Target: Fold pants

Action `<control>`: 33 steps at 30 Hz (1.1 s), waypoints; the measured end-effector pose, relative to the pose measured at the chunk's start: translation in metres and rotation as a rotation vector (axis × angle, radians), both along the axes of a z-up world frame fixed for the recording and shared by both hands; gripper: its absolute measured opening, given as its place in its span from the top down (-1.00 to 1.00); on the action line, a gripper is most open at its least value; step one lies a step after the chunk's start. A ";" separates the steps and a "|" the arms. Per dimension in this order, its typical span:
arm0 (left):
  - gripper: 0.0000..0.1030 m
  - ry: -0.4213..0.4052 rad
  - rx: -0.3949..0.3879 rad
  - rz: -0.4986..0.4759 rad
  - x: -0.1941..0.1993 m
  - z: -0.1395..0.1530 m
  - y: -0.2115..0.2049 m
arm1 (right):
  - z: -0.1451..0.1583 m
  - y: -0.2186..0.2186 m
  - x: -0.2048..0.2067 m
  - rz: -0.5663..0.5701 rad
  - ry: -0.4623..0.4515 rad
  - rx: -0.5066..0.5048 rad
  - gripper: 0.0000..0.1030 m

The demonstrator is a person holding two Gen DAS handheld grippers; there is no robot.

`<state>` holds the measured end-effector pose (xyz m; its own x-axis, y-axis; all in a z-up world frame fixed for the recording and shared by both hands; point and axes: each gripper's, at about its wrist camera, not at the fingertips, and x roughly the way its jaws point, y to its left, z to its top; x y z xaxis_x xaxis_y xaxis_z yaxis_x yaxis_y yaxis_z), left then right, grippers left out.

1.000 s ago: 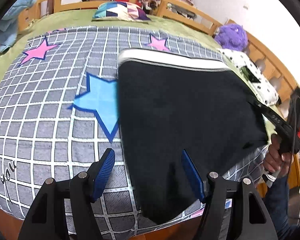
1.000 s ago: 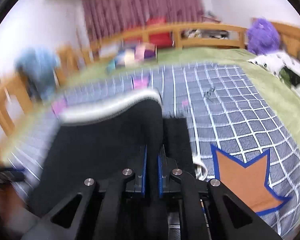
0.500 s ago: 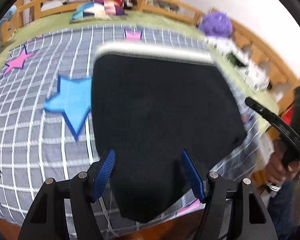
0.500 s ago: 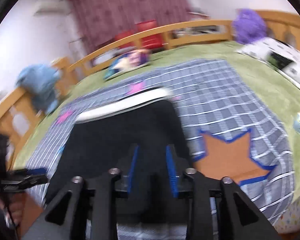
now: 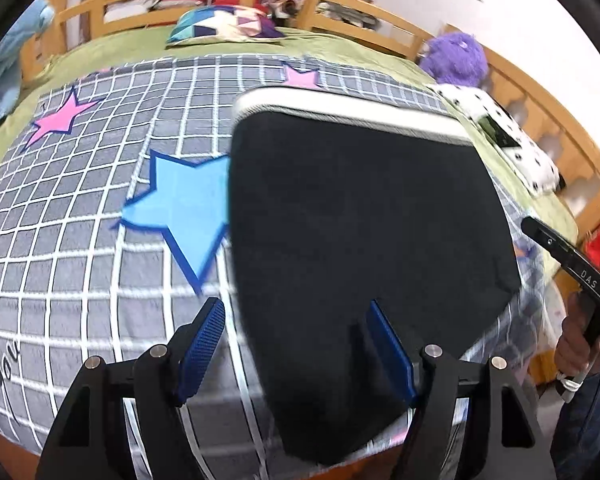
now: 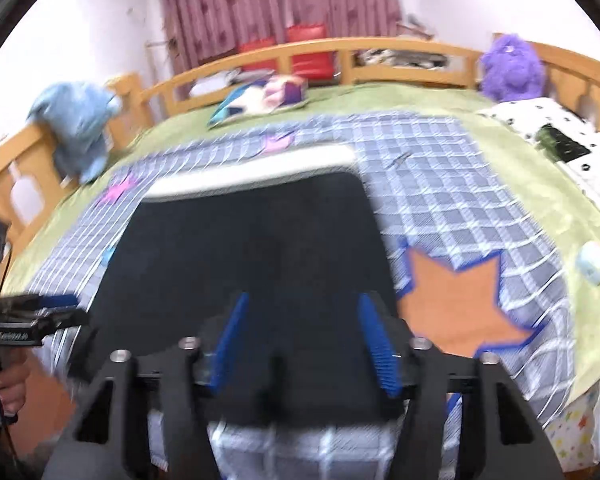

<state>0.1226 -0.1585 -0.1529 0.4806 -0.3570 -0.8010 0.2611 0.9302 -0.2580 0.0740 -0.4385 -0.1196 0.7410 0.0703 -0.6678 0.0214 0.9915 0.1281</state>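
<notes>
left wrist view: the left gripper (image 5: 296, 344) stands spread above the near edge of the black pants (image 5: 360, 216), folded flat on the checked blanket (image 5: 80, 240). right wrist view: the right gripper (image 6: 306, 340) has just been opening, pads off the cloth; a fold looks just laid. next, another fold needs fresh grips. no containers show.

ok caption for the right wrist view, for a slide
Right gripper, just opened, releases folded black pants on the checked star blanket.
</notes>
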 end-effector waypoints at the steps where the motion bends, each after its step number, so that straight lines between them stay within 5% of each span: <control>1: -0.38 0.011 -0.024 0.005 0.009 0.000 0.001 | -0.001 -0.007 0.012 -0.018 0.016 0.011 -0.15; 6: -0.38 0.036 -0.072 0.054 0.049 -0.012 0.004 | -0.028 -0.031 0.060 -0.039 0.138 0.076 -0.14; 10: -0.40 0.139 -0.141 0.035 0.074 -0.050 0.003 | -0.046 -0.041 0.079 -0.017 0.190 0.148 -0.20; 15: -0.36 0.098 -0.197 0.011 0.080 -0.063 0.000 | -0.063 -0.047 0.090 0.018 0.222 0.206 -0.19; 29: 0.41 0.079 -0.256 -0.025 0.085 -0.059 0.005 | -0.075 -0.040 0.104 -0.015 0.239 0.312 -0.02; 33: 0.57 0.079 -0.281 -0.028 0.085 -0.051 0.011 | -0.064 -0.035 0.099 -0.039 0.210 0.286 0.26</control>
<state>0.2079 -0.1477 -0.2037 0.4075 -0.5824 -0.7034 0.2550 0.8122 -0.5247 0.1726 -0.4730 -0.1832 0.5951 0.2506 -0.7636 0.1140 0.9142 0.3889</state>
